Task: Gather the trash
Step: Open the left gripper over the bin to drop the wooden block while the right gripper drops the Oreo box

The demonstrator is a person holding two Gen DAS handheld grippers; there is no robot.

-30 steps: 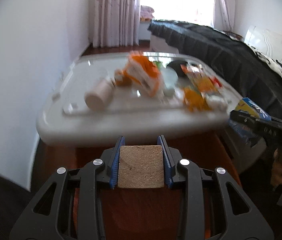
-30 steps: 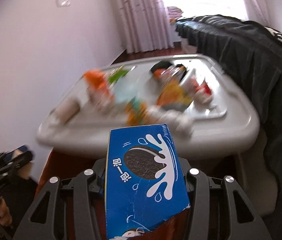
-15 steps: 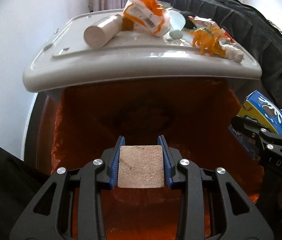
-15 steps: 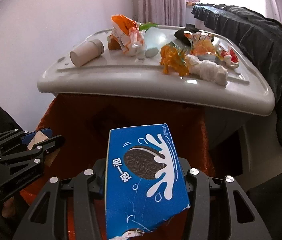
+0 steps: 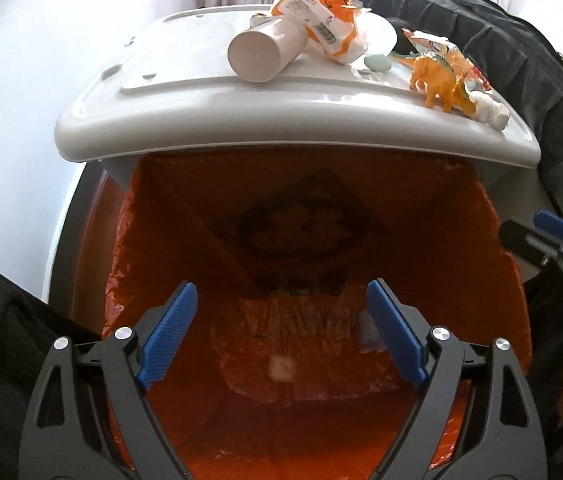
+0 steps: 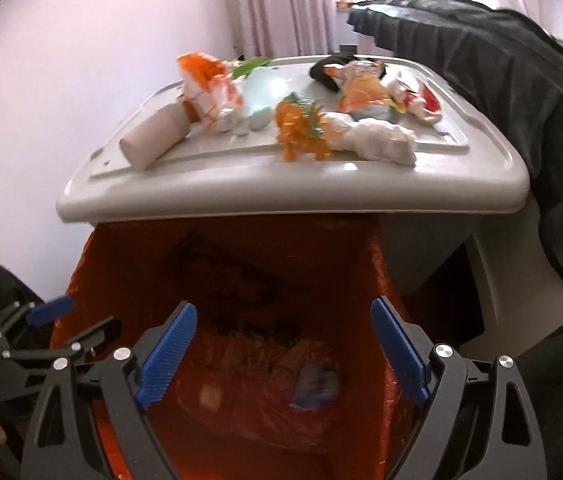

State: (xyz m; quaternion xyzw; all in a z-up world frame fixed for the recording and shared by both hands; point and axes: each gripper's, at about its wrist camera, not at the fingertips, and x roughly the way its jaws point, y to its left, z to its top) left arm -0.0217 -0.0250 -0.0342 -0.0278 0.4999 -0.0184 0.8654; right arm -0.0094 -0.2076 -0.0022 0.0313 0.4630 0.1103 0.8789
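Note:
My left gripper (image 5: 281, 332) is open and empty above an orange-lined trash bin (image 5: 493, 280). A small tan square (image 5: 281, 368) lies on the bin's bottom, and a pale scrap (image 5: 369, 330) lies at the right. My right gripper (image 6: 281, 354) is open and empty above the same bin (image 6: 377, 264). A blue cookie box (image 6: 315, 386) and the tan piece (image 6: 209, 394) lie blurred in the bin below it. Each gripper shows at the edge of the other's view, the right (image 5: 541, 236) and the left (image 6: 61, 320).
A grey lid-topped box (image 6: 241, 196) stands behind the bin. It carries a paper cup (image 6: 153, 142), an orange wrapper (image 6: 205, 84), an orange toy dinosaur (image 6: 301, 132), crumpled white paper (image 6: 377, 140) and more wrappers. A dark-covered bed (image 6: 521, 80) lies to the right, a white wall to the left.
Both grippers moved over the bin and opened. The tan square left my left gripper and the blue cookie box left my right one; both now lie in the bin.

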